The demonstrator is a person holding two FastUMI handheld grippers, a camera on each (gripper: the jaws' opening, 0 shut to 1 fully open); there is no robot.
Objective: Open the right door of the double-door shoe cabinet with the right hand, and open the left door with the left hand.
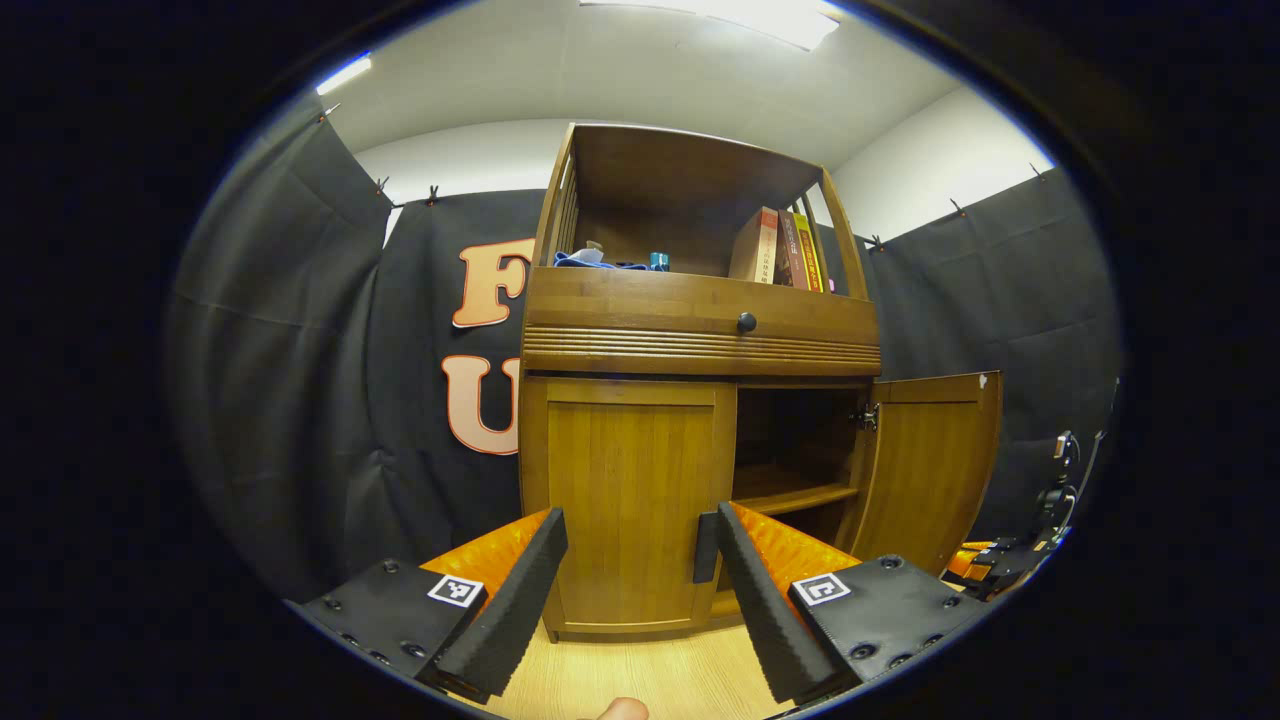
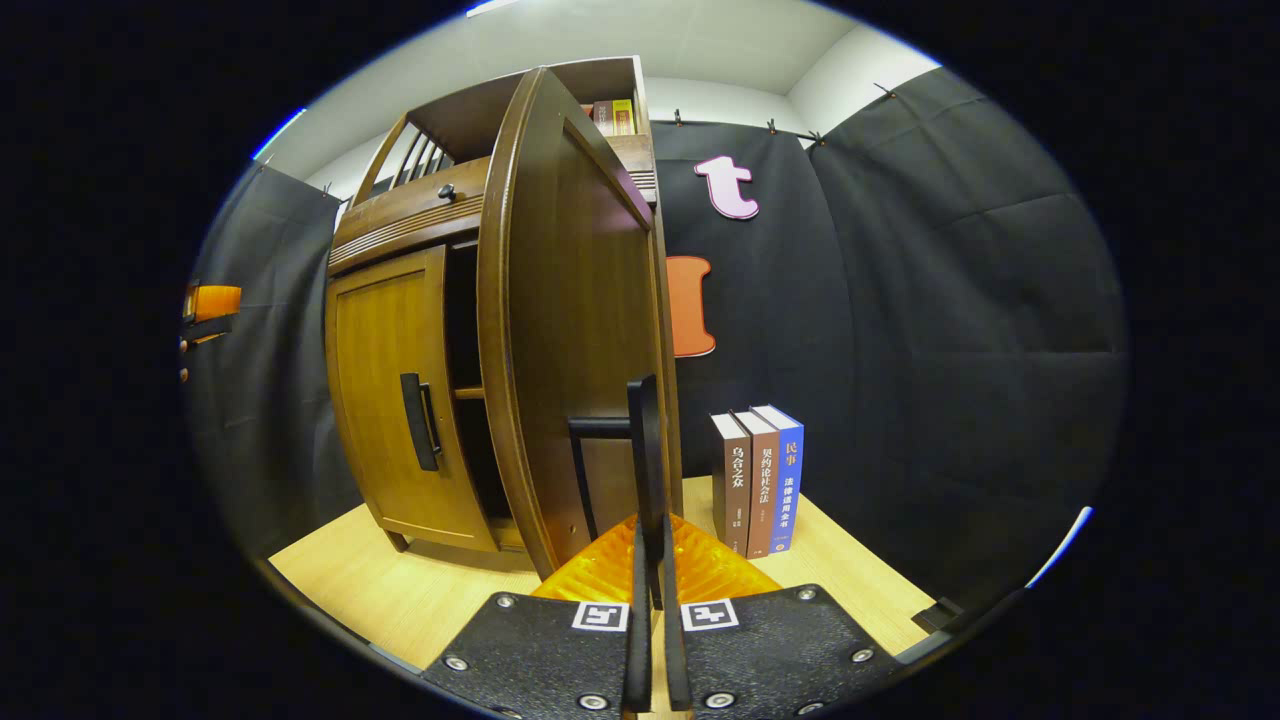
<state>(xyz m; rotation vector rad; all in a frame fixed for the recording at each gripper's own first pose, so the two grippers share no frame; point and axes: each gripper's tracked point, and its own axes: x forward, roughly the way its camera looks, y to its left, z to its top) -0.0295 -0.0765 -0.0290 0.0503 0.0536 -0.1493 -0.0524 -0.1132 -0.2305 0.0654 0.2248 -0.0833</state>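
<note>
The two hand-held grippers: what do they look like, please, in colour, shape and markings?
The left hand-held gripper has two long fingers with black ribbed pads, translucent orange ridged backs, and black screwed plates, each bearing a square black-and-white marker. The right hand-held gripper has the same orange fingers, black plates and markers.

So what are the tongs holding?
The right tongs pinch the open right door by its black handle. The left tongs hold nothing.

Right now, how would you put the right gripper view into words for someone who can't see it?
The right gripper is shut on the black handle of the cabinet's right door, which stands swung open. The left door is closed, and three books stand upright on the floor by the black cloth wall.
</note>
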